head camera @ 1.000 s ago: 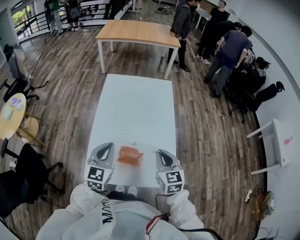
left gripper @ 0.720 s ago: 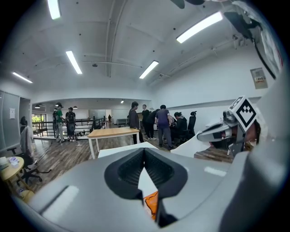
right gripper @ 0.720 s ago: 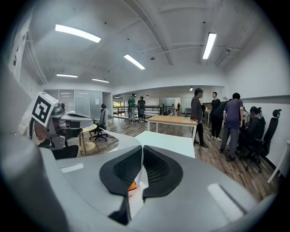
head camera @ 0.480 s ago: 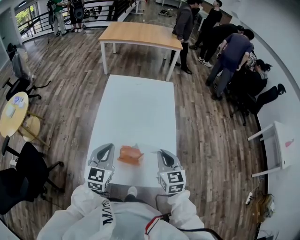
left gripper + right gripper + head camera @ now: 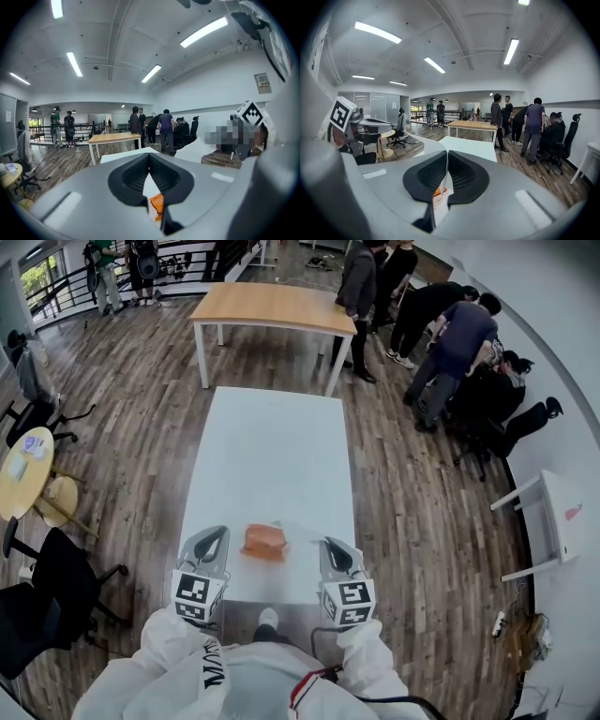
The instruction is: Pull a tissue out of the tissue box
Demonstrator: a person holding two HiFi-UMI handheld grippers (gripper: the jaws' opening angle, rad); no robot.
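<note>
An orange tissue box lies on the white table close to its near edge. A bit of white tissue seems to show at its top, too small to be sure. My left gripper hovers just left of the box with its jaws shut and nothing between them. My right gripper is just right of the box, also shut and empty. In the left gripper view the box shows through the gap under the closed tips. In the right gripper view the box peeks below the closed tips.
Beyond the white table stands a wooden table. Several people gather at the back right. A round yellow table and a black chair are at the left, and a small white table at the right.
Both grippers and the box keep their places. The head view has shifted slightly, and the people at the back have moved a little.
</note>
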